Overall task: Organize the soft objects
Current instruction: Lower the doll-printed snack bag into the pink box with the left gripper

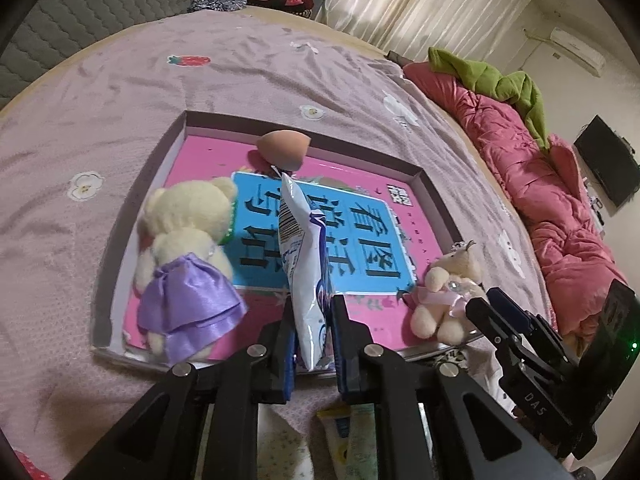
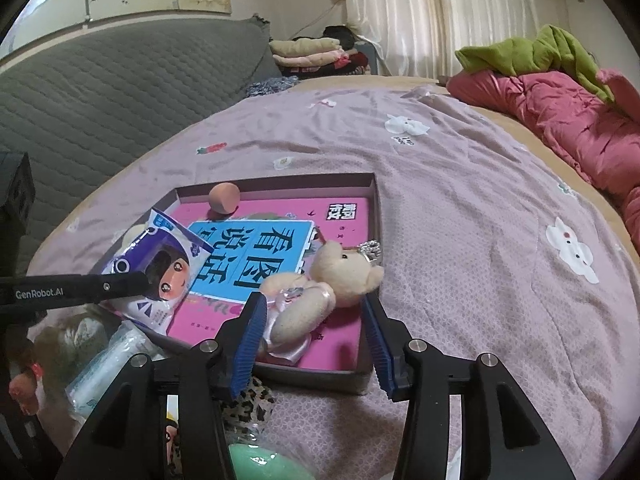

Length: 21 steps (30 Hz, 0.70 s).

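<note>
The left gripper (image 1: 310, 312) has its fingers narrow, clamped on a white-and-blue packet (image 1: 304, 256) held on edge above the tray (image 1: 120, 224). The right gripper (image 2: 316, 340) stands with its fingers wide around a small bear (image 2: 320, 284) in a pink dress and crown, lying in the tray's near corner, the pads clear of it. A larger bear (image 1: 184, 248) in a purple dress sits at the tray's left; a peach sponge (image 1: 282, 148) rests at the far side. The tray's printed lettering is partly covered; items below the fingers are blurred.
</note>
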Each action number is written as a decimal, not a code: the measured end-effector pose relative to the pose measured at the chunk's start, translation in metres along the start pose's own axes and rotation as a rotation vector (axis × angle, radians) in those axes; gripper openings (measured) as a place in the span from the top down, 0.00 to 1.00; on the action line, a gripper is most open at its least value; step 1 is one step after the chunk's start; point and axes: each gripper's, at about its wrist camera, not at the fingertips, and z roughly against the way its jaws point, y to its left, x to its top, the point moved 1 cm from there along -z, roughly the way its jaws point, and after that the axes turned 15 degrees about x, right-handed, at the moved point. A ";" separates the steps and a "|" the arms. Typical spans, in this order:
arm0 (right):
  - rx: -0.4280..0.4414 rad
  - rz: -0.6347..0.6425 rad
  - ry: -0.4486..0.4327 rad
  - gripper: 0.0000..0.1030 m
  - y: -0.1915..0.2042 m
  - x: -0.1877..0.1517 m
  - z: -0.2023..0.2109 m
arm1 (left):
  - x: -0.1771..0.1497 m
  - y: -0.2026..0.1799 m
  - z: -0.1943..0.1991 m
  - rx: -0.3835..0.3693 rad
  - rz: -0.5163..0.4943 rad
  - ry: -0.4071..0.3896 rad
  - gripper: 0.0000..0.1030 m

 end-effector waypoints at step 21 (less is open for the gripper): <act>0.101 0.063 0.057 0.51 0.023 -0.006 -0.022 | -0.008 0.012 0.005 0.078 -0.016 0.020 0.71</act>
